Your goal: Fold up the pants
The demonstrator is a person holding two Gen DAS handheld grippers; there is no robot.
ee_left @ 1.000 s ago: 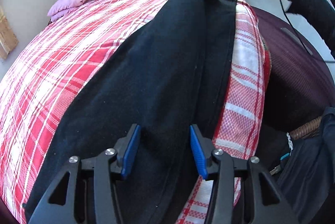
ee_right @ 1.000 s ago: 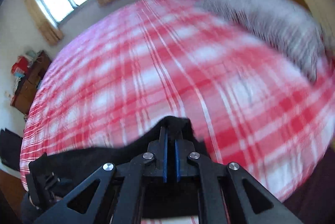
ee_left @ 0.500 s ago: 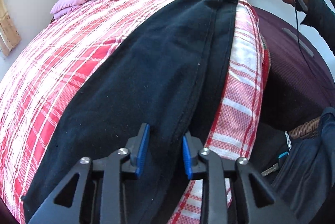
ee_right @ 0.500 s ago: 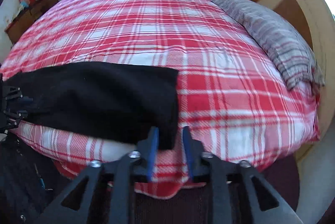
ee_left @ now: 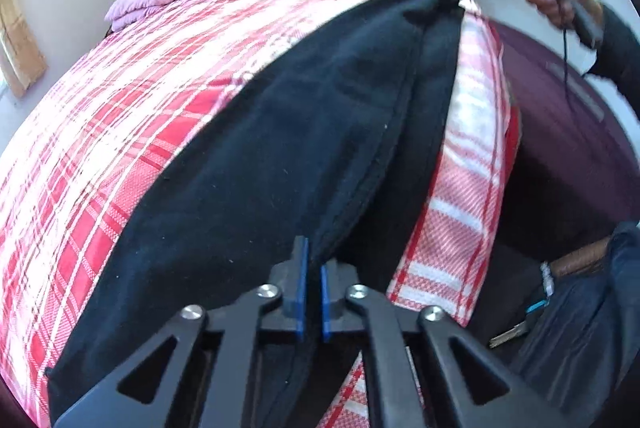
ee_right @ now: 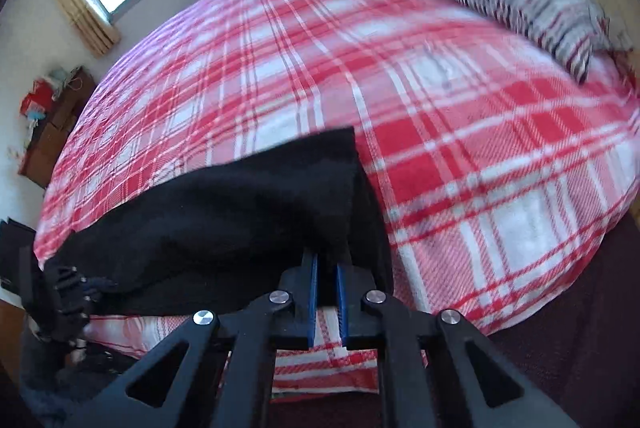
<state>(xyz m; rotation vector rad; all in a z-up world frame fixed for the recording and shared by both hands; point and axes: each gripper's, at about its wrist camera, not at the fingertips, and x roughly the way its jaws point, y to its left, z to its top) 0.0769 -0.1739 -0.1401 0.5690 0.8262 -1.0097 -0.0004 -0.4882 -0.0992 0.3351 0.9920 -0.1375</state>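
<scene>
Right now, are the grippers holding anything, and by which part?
Both hold the black pants. The left gripper pinches the near end's edge; the right gripper pinches the far end's corner.

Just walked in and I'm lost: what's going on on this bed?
A person is folding black pants on a bed with a red plaid cover, holding a gripper in each hand. The left gripper has its jaws shut on the near edge of the pants. The right gripper is shut on the far end, which looks bunched and slightly raised in the left wrist view. The pants lie stretched along the bed's edge.
</scene>
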